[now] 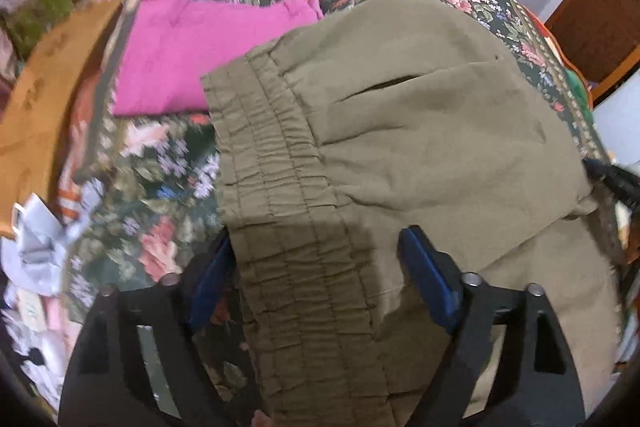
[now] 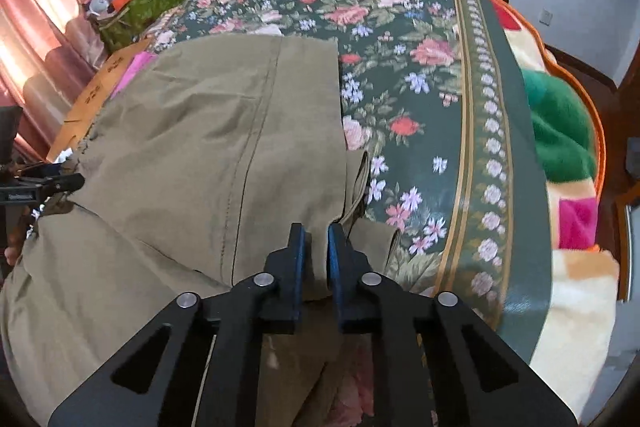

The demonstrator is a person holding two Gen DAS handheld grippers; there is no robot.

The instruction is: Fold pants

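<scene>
Olive-khaki pants (image 1: 400,131) spread over floral bedspread (image 1: 168,187), gathered elastic waistband (image 1: 280,187) running down the middle of the left wrist view. Left gripper (image 1: 316,267) open wide, blue pads (image 1: 424,275) standing either side of the waistband, no pressure on cloth visible; nothing held. Waistband lies between the jaws but slack. Folded magenta garment (image 1: 200,59) just beyond the waistband, near its far end. Second gripper tip (image 1: 616,179) showing at far right edge of the pants. Image edges blurred, so contact under the left-hand pad not resolvable.

Risk, left side: closing now could pinch only the top layer of the waistband, leaving the lower layer behind and skewing the fold. Closing too deep could catch bedspread with it.

Right wrist view: right gripper (image 2: 316,239) closed down on a thin fold of the pants (image 2: 200,147) near the edge by the leg seam, pads nearly touching with cloth between. Trouser layers under that edge show slightly offset. Bedspread (image 2: 420,87) bare to the right, striped blanket (image 2: 568,155) beyond.

Risk, right side: narrow bite close to the edge, likely to slip if pulled sideways against cloth weight. One-sided lift with left jaws still empty would drag and twist the garment, possibly pushing it onto the magenta piece.
</scene>
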